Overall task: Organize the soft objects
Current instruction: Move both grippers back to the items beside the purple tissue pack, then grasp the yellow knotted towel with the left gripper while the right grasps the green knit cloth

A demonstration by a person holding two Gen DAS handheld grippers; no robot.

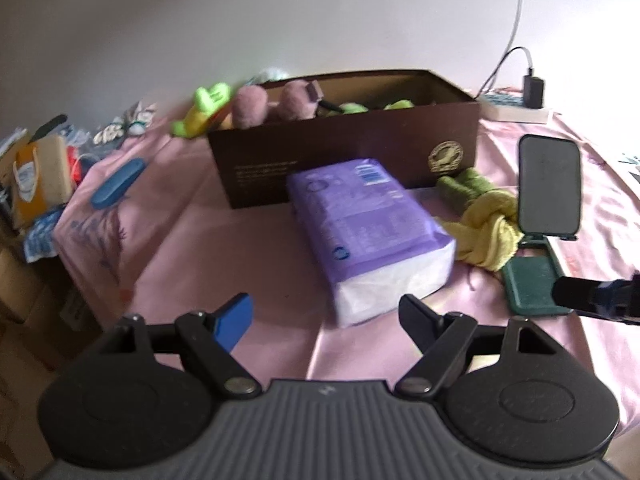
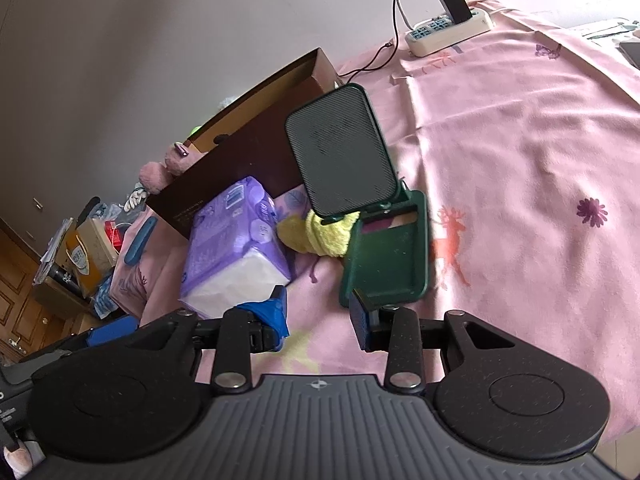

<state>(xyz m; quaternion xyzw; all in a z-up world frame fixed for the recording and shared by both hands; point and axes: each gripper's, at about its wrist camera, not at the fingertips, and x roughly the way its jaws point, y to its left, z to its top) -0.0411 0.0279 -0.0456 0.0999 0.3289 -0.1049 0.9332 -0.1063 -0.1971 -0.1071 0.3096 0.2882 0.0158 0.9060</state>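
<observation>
A dark brown box [image 1: 348,156] stands at the back of the pink cloth with pink plush toys [image 1: 272,106] and green soft things inside; it also shows in the right wrist view [image 2: 248,152]. A purple tissue pack [image 1: 364,232] lies in front of it, straight ahead of my open, empty left gripper [image 1: 328,316]. A yellow towel [image 1: 488,236] and a green towel [image 1: 464,186] lie to the pack's right. My right gripper [image 2: 320,312] is open and empty, near the tissue pack [image 2: 236,256] and the yellow towel [image 2: 320,232].
A dark green phone stand [image 1: 548,188] rises beside the towels; it shows close ahead in the right wrist view [image 2: 360,184]. A power strip [image 2: 448,28] with a charger lies at the back. A blue case [image 1: 116,184] and clutter [image 1: 36,176] sit at the left edge.
</observation>
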